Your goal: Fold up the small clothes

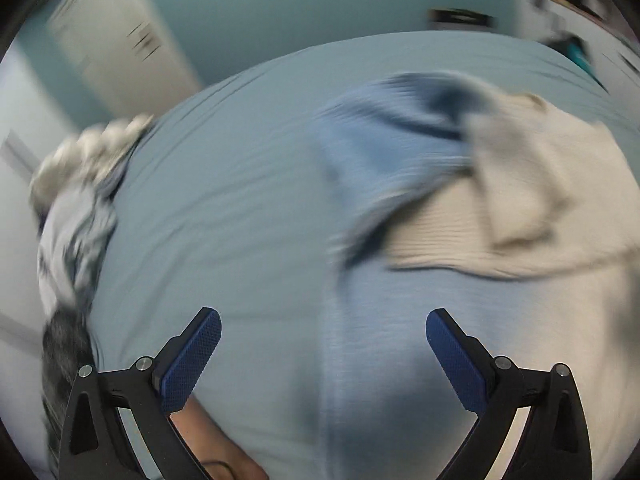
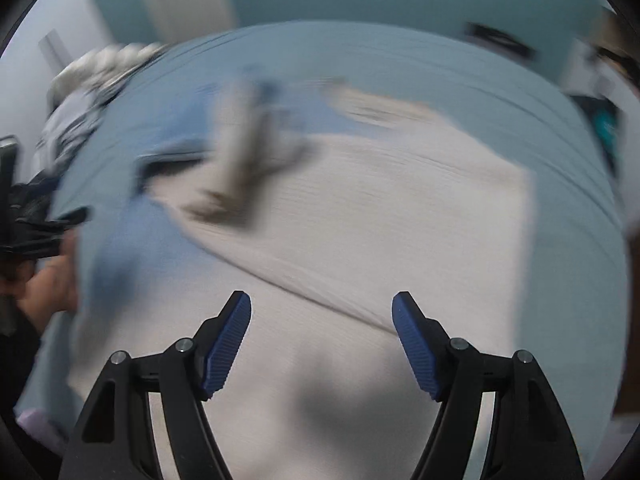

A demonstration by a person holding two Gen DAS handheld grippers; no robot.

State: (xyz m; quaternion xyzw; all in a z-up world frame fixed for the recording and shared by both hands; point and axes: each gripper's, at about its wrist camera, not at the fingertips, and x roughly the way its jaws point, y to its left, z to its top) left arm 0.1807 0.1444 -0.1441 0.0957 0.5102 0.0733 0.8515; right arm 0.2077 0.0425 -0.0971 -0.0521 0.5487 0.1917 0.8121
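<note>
Both views are motion-blurred. A cream ribbed garment (image 1: 532, 208) lies spread on the bed at the right of the left wrist view, and a blue garment (image 1: 384, 148) lies crumpled beside and partly under it. My left gripper (image 1: 323, 334) hangs above the bed sheet near them, jaws wide apart and empty. In the right wrist view the cream garment (image 2: 400, 208) fills the centre, with the blue garment (image 2: 132, 236) at its left. My right gripper (image 2: 321, 320) is over the cream garment, jaws apart with nothing between the pads.
A light blue sheet (image 1: 224, 216) covers the bed. A pile of grey and patterned clothes (image 1: 76, 216) sits at its left edge, pile (image 2: 80, 100) also in the right view. A person's hand (image 2: 44, 288) on the other gripper shows at the left. A white cabinet (image 1: 120, 36) stands behind.
</note>
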